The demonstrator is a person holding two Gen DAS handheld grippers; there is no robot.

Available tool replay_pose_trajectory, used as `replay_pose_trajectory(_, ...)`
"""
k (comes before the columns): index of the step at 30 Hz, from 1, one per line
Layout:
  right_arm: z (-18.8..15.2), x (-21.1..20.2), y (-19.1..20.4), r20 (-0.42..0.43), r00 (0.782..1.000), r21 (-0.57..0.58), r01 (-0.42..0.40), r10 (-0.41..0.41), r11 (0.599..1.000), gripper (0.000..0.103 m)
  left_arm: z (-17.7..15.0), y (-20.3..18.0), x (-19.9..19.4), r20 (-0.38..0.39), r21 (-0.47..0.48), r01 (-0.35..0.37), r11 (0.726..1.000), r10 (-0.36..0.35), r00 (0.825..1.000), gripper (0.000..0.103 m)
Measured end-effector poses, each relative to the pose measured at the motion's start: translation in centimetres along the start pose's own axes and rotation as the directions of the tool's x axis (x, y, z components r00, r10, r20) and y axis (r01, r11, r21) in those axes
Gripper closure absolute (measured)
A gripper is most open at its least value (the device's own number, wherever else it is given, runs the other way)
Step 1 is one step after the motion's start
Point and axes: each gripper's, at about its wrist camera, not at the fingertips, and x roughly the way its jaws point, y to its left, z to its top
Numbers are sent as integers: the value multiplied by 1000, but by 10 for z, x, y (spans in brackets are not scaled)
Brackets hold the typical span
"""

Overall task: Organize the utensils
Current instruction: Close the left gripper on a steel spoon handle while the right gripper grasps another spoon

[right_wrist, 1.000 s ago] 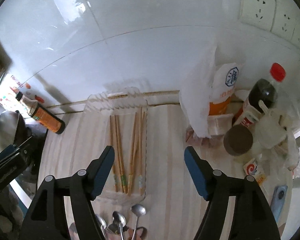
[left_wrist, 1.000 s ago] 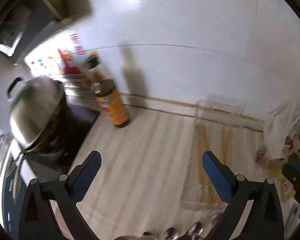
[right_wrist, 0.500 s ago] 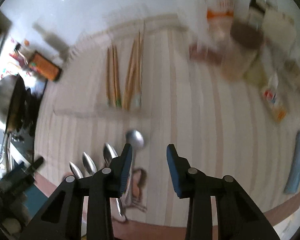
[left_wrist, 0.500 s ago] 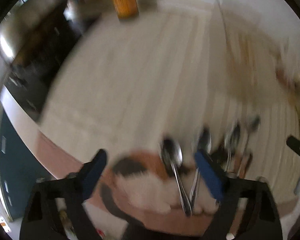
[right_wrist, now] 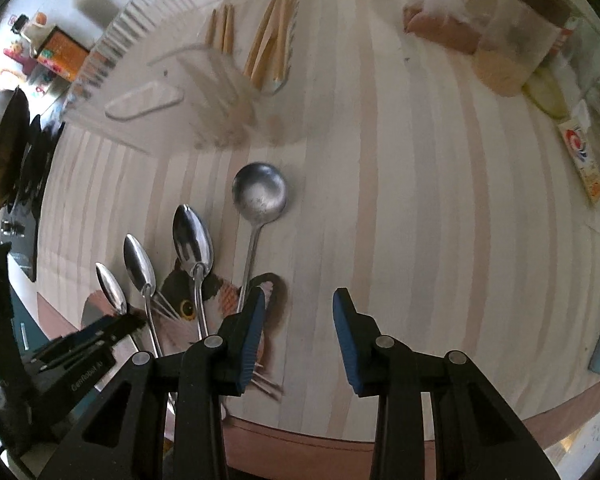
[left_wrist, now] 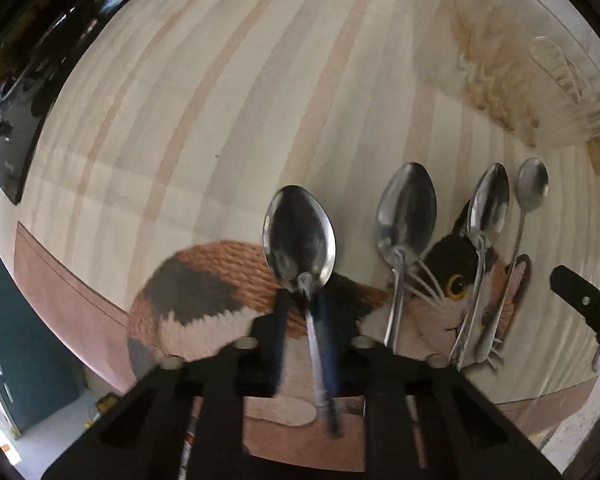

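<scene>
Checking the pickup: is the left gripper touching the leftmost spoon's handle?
Touching. The left wrist view shows the left gripper shut on the leftmost spoon, its handle between the pads.

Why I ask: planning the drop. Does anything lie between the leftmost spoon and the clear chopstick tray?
Nothing visible: only bare striped cloth lies between the leftmost spoon and the clear tray; the other spoons lie alongside.

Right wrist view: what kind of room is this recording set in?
Most likely a home kitchen counter: spoons laid out on a striped cloth, chopsticks in a clear tray, and a wok at the left edge.
</scene>
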Motion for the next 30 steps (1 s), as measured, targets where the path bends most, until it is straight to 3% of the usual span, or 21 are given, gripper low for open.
replay_pose_trajectory(6, 3, 16, 16, -34, 999, -17, -17, 17, 1000, 66, 5, 19, -2, 25, 54, -49, 997, 47, 999, 99)
replay_pose_trajectory(13, 8, 25, 56, -49, 998, -103, -53, 48, 993, 66, 11, 63, -8, 24, 5, -32, 999, 32, 999, 99)
replay_pose_trajectory(16, 7, 41, 76, -81, 996, -163, 18, -32, 986, 66, 12, 75, -10, 24, -3, -23, 1000, 23, 999, 99)
replay_pose_trajectory(19, 4, 44, 85, -64, 995, -213, 65, -80, 975, 72, 13, 83, -10, 27, -3, -23, 1000, 23, 999, 99)
replay_pose_trajectory(22, 1, 47, 99, -22, 981, -285, 178, -193, 942, 89, 11, 79, -9, 28, -6, -20, 1000, 20, 999, 99)
replay_pose_trajectory(23, 1, 48, 103, -14, 981, -297, 180, -193, 938, 95, 7, 70, -7, 28, -5, -20, 1000, 20, 999, 99)
replay_pose_trajectory(30, -4, 48, 98, -11, 976, -289, 207, -220, 935, 96, -1, 45, -3, 64, 81, -70, 994, 65, 996, 99)
